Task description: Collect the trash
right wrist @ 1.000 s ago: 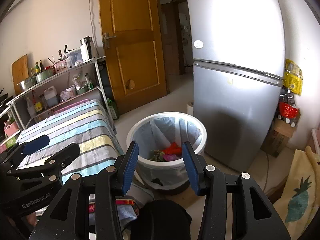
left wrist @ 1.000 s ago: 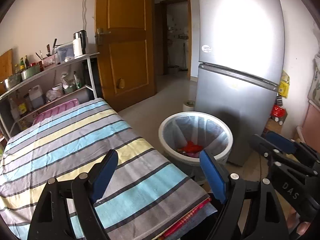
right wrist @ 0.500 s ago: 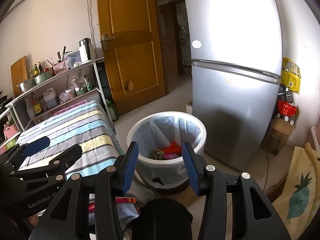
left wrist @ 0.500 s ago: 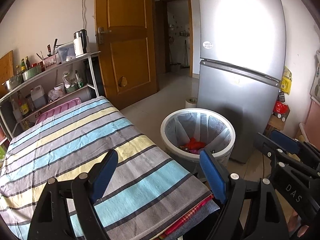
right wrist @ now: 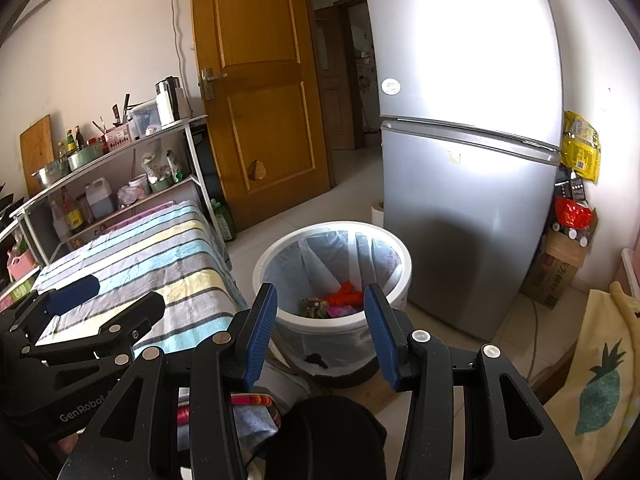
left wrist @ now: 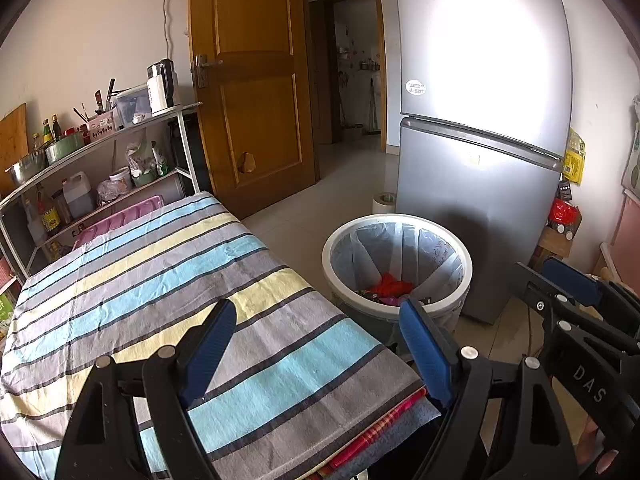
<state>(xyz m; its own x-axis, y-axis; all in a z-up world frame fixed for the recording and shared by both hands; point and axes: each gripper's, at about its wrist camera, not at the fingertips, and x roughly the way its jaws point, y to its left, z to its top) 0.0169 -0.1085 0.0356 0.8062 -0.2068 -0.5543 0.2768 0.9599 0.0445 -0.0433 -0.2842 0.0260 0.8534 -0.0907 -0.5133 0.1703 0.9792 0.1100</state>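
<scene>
With the left gripper (left wrist: pixel 316 344) and right gripper (right wrist: pixel 320 320) both spread and empty, the trash (right wrist: pixel 340 300) lies inside the lined bin (right wrist: pixel 280 316), whose loose liner could snag and spill.

My left gripper (left wrist: pixel 312 344) is a black plastic frame with triangular cut-outs, silver screw heads at its joints and ribbed blue pads lining its fingers (left wrist: pixel 208 344). My right gripper (right wrist: pixel 320 328) is built the same way, black with blue-padded fingers (right wrist: pixel 378 332) and round silver screws. White lettering on the frames reads "DAS" on the right one and "GenRobot" on the left.
</scene>
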